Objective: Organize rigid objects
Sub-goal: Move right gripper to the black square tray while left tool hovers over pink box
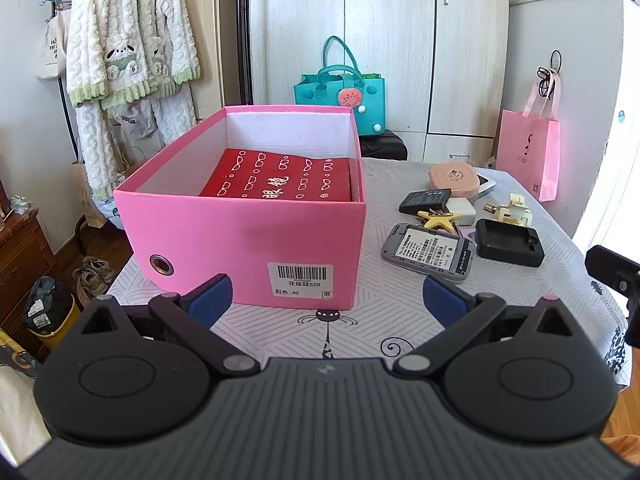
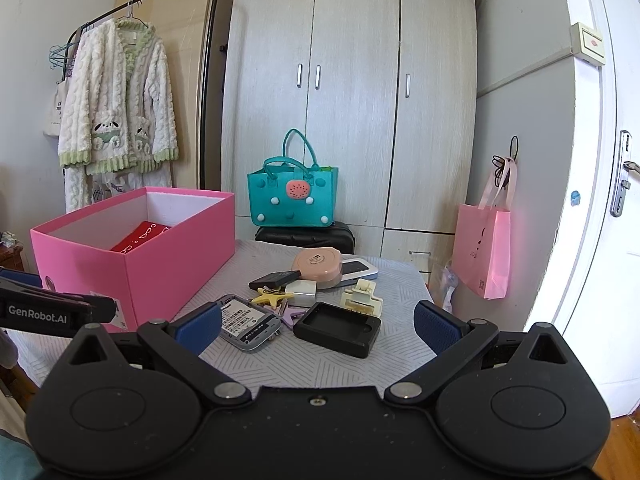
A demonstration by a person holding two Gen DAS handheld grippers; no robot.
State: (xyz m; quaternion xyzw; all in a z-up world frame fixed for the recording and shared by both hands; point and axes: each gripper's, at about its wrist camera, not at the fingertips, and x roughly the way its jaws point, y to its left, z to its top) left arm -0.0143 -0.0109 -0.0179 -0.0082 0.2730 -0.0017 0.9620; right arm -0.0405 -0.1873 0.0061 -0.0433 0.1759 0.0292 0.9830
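Left gripper (image 1: 328,300): jaws spread wide, nothing between them, hovering over the tablecloth (image 1: 384,308) just short of the pink box (image 1: 240,240) at 12 o'clock; the box stands open, with a red case (image 1: 280,180) lying flat inside on its floor.

Right gripper (image 2: 318,326): jaws spread wide, empty, above the near table edge; the cluster of small rigid items lies directly ahead at 12 o'clock, on the cloth to the right of the box.

Nearest items: grey phone (image 2: 248,322) at 11 o'clock, back uppermost; black charger cradle (image 2: 338,328) at 12 o'clock, just beside it.

Behind these: yellow star (image 2: 270,298); cream hair clip (image 2: 362,298); black battery (image 2: 274,279); farthest, a pink round case (image 2: 318,265).
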